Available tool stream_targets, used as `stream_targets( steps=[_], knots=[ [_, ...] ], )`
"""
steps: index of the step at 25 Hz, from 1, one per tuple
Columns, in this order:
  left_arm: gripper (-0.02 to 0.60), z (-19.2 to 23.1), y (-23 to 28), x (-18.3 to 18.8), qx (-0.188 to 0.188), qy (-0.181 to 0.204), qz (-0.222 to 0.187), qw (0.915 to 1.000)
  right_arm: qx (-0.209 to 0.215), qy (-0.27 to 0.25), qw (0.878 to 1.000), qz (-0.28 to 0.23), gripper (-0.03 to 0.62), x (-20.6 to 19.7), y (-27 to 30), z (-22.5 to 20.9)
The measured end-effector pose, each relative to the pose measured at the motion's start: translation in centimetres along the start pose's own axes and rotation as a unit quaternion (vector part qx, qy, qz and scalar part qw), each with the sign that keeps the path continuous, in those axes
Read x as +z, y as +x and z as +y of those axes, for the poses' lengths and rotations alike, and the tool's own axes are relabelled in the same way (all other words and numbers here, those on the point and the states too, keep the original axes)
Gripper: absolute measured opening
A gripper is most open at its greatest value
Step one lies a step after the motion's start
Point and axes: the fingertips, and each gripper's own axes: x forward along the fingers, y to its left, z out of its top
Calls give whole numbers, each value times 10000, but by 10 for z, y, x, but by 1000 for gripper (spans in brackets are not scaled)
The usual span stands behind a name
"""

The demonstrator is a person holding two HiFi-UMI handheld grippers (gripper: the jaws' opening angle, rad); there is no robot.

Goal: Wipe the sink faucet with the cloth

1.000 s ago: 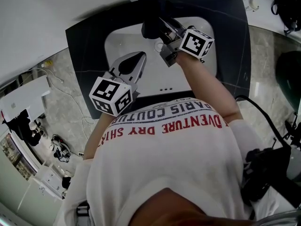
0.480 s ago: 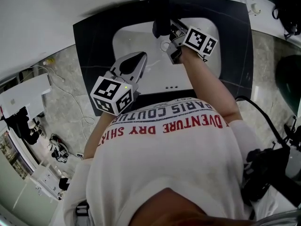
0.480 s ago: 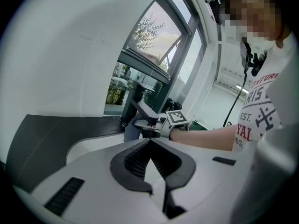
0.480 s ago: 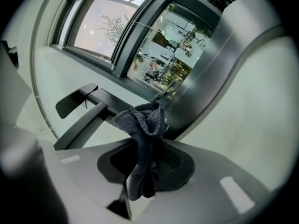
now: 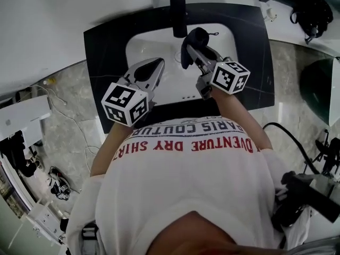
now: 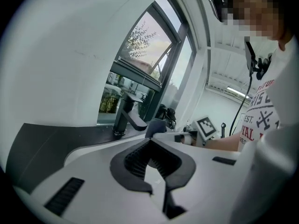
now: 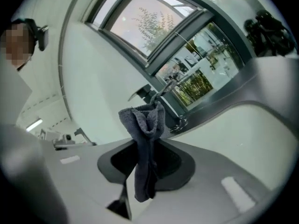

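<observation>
The black faucet (image 5: 178, 9) stands at the back rim of the white sink (image 5: 143, 44), set in a black counter. My right gripper (image 5: 190, 48) is shut on a dark grey cloth (image 5: 192, 40), held over the basin just in front and to the right of the spout, apart from it. In the right gripper view the cloth (image 7: 145, 125) sticks up between the jaws of the right gripper (image 7: 145, 146) and hides most of the faucet (image 7: 174, 118). My left gripper (image 5: 155, 64) hovers over the basin's left half, shut and holding nothing. The left gripper view shows the left gripper (image 6: 150, 146), the faucet (image 6: 125, 118) and the cloth (image 6: 156, 125).
The black counter (image 5: 106, 52) frames the sink, with a white wall and a window behind the faucet. A marble floor (image 5: 74, 105) lies to the left. Dark gear (image 5: 308, 7) sits at the far right. The person's torso fills the lower head view.
My right gripper has drawn back from the faucet spout toward the person, taking the cloth along. The left gripper has stayed over the basin's left side.
</observation>
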Motion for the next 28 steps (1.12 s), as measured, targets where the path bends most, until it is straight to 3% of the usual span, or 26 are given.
stream_targets(
  steps=[4, 8, 16, 23, 28],
  knots=[
    [0, -28, -19, -7, 85, 54, -139, 9999, 366, -816, 9959, 105, 77, -20, -53, 55],
    [0, -81, -50, -23, 187, 162, -300, 9992, 759, -1608, 9841, 21, 77, -34, -99, 105],
    [0, -141, -125, -74, 636, 237, -164, 9976, 1034, -1486, 9835, -70, 77, -93, -173, 154],
    [0, -119, -149, -58, 396, 383, -379, 9978, 805, -1790, 9800, -334, 77, -86, -161, 177],
    [0, -39, -171, -48, 3, 337, -231, 9992, 535, -1781, 9817, -403, 77, -90, -77, 205]
  ],
)
